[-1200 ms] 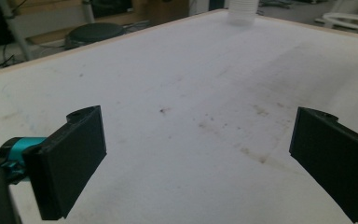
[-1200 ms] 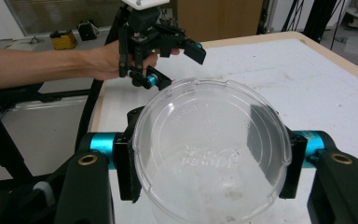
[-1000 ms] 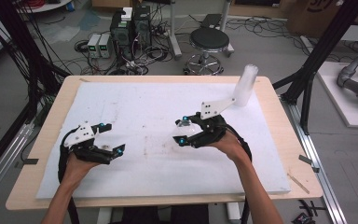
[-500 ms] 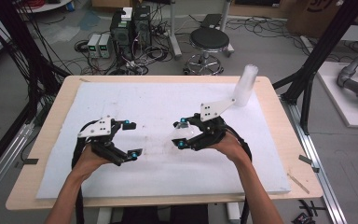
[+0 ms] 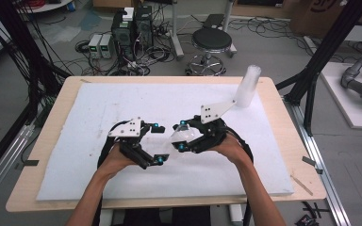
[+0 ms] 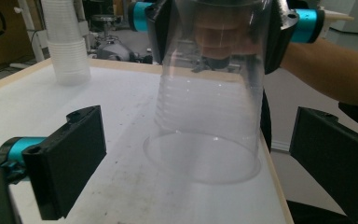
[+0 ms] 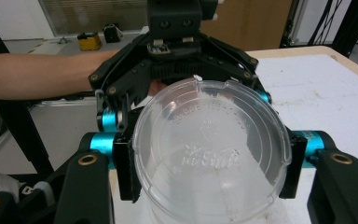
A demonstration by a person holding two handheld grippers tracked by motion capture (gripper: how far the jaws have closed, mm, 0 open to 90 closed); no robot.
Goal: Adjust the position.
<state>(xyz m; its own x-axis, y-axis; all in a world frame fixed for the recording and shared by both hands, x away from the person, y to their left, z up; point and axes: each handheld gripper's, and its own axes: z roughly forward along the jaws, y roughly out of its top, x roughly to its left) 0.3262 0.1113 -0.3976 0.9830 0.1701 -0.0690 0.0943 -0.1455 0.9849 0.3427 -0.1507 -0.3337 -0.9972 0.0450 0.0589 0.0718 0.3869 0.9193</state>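
- Cup (image 7: 209,154): one clear plastic cup, clamped between the jaws of the right gripper (image 5: 183,136); held on its side above the middle of the white board (image 5: 99,108), base toward the right gripper's camera, open mouth toward the left gripper (image 5: 159,143).
- Right gripper: jaws drawn narrow and pressed on the cup's walls, as seen at both sides of the cup in the right gripper view. Position unchanged from the earlier frames; the cup is kept steady at the same spot.
- Left gripper: jaws spread wide, nothing between the pads. In the left gripper view the cup (image 6: 209,93) is seen just ahead, framed between the two black jaws but not touched.
- Change noted: the left gripper has been carried from the left part of the board, where it lay well apart from the cup a second ago, to a place just beside the cup's mouth. At the half-second mark it was roughly midway.
- Reading of the change: an approach toward a two-handed step is judged to be in progress, most likely a handover or a second grip on the cup. Contact by the left jaws is not yet made.
- Stack (image 5: 247,84): a tall stack of like cups, upright at the far right corner of the board, well apart from both grippers; unmoved across all frames.
- Board: bare around the grippers, no other loose items made out.
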